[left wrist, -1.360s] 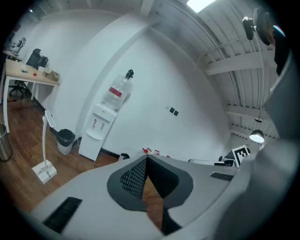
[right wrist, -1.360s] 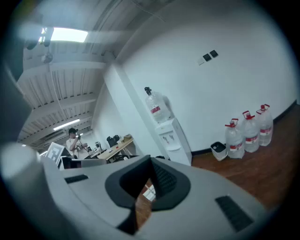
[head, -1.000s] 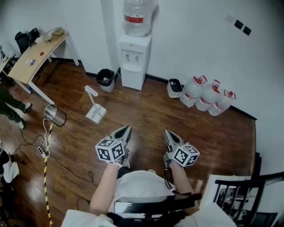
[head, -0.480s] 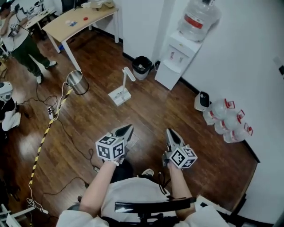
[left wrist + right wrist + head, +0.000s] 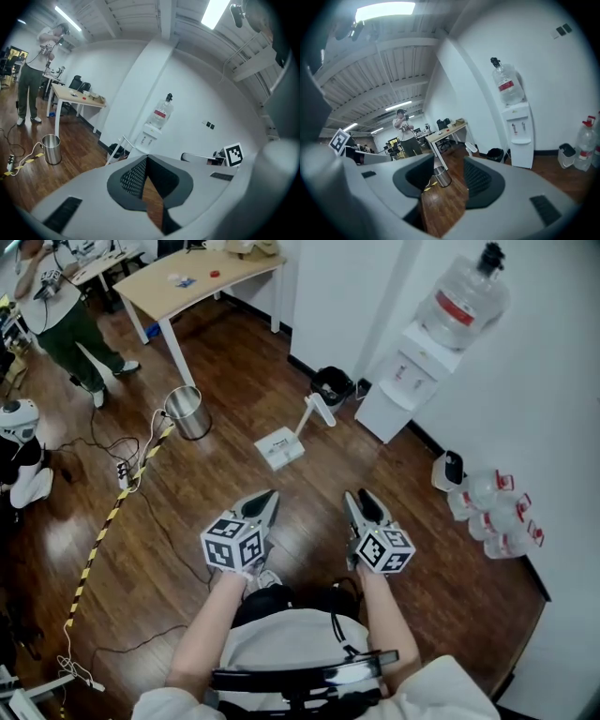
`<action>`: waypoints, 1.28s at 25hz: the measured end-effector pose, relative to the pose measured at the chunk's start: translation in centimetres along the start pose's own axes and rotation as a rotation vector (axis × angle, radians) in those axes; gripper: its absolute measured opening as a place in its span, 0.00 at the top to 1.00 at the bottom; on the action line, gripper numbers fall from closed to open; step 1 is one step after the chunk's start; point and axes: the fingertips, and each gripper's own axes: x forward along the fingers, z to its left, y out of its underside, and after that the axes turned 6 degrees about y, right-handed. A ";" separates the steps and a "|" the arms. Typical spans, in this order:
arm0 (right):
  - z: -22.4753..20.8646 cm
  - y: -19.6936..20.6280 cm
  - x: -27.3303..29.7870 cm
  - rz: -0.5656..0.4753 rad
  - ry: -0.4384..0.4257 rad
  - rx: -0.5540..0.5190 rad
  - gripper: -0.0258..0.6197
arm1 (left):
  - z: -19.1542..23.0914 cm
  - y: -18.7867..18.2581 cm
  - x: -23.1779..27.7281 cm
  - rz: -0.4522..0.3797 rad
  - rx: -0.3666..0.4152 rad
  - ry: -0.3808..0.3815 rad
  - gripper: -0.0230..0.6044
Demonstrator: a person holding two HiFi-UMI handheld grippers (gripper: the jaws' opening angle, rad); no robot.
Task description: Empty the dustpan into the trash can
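Beside the water dispenser [image 5: 412,381], on the wooden floor [image 5: 422,549] by the white wall, stands the black trash can [image 5: 331,385]. Just past the can lies the white dustpan [image 5: 279,448], pan flat and long handle slanting up towards the can. Well short of the dispenser, the left gripper [image 5: 270,495] is pinched together and empty. The right gripper [image 5: 359,496] has just been opening, with nothing between its jaws.

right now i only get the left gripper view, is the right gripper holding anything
observer: no, the right gripper is empty, its fingers have just been opening with nothing between them
operator: where's the pan of the dustpan, my gripper hides it
observer: flat on the floor ahead, apart from the left gripper too, handle rising toward the black trash can
operator: any bin besides that and the steel bin
observer: a small white container with a dark lid by the wall, beside the water jugs
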 end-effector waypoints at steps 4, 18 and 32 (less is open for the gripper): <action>1.5 -0.1 3.1 -0.001 0.018 -0.026 0.59 | 2.8 -1.0 -0.7 -0.002 -0.002 -0.010 0.98; 2.7 3.1 15.8 0.018 0.063 -0.177 0.59 | 10.1 -0.8 2.9 0.040 -0.013 -0.013 0.98; -1.4 4.5 31.9 -0.048 0.240 -0.189 0.59 | 17.3 -1.6 11.8 0.105 -0.031 0.057 0.98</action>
